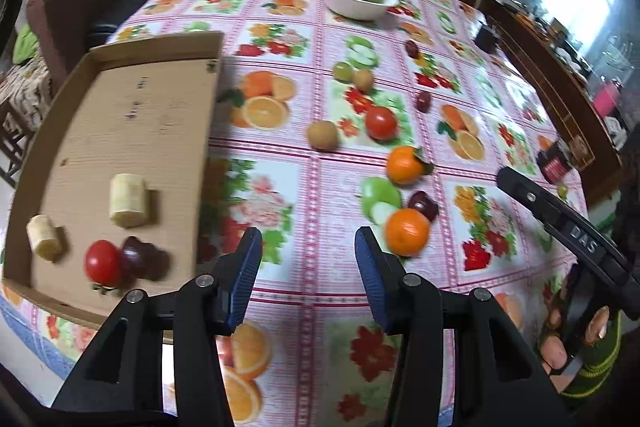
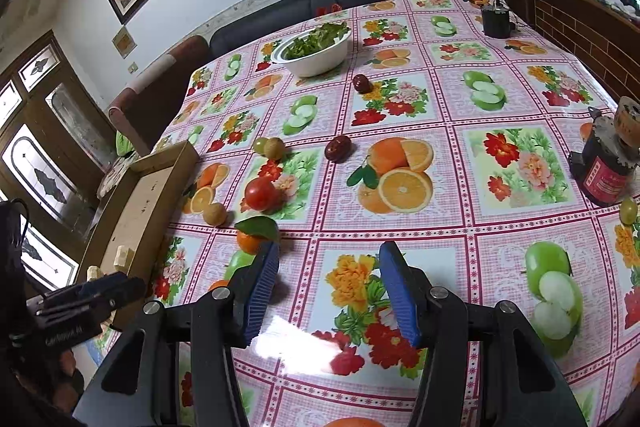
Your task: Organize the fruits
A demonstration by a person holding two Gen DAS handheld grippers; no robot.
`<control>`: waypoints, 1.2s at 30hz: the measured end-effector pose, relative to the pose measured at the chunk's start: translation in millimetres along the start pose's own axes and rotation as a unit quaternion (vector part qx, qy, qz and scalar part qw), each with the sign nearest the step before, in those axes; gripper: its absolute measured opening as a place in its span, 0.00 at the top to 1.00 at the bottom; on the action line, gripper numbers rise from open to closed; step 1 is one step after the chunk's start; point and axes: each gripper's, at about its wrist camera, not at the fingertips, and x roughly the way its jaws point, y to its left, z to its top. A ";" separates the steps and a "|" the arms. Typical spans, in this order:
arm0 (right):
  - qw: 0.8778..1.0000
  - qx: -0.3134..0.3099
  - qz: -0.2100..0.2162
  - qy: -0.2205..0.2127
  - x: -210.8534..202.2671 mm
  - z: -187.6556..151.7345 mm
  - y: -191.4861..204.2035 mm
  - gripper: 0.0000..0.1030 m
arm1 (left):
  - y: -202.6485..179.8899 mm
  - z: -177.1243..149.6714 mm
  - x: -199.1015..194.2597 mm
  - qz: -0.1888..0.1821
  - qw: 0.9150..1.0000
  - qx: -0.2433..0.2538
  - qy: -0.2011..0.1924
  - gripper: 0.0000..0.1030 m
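A cardboard tray (image 1: 132, 115) lies at the left and holds two banana pieces (image 1: 128, 201), a tomato (image 1: 103, 263) and a dark red fruit (image 1: 138, 255). My left gripper (image 1: 308, 247) hovers open over the tablecloth just right of the tray, nothing between its blue pads. Loose fruit lies ahead of it: two oranges (image 1: 407, 231), a dark red fruit (image 1: 423, 205), a tomato (image 1: 381, 123) and a brown fruit (image 1: 322, 135). My right gripper (image 2: 330, 259) is open and empty above the cloth, with a leafy orange (image 2: 252, 237) beside its left finger.
A white bowl of greens (image 2: 312, 49) stands at the far side. A red-labelled jar (image 2: 608, 171) and a green grape (image 2: 628, 211) are at the right edge, a black cup (image 2: 496, 21) far right. More small fruits (image 2: 338, 149) dot the middle. A hand (image 1: 560, 343) holds the right gripper.
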 end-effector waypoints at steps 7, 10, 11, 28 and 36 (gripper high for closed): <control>1.000 0.002 -0.003 0.000 1.9 1.0 -3.8 0.46 | -19.5 -4.3 6.5 -0.038 0.999 0.020 0.014 0.55; 1.000 0.003 -0.003 0.001 2.7 1.3 -4.0 0.46 | -24.5 -4.8 9.4 -0.048 0.998 0.025 0.021 0.55; 1.000 0.002 -0.004 0.001 3.0 1.3 -4.2 0.46 | -26.1 -5.1 10.5 -0.050 0.998 0.026 0.023 0.55; 1.000 -0.015 -0.016 0.010 44.0 33.6 1.5 0.46 | -47.5 -0.5 38.9 -0.096 0.993 0.047 0.050 0.55; 0.998 -0.029 -0.048 0.036 106.7 69.3 7.8 0.49 | -50.8 5.5 62.0 -0.115 0.990 0.042 0.068 0.55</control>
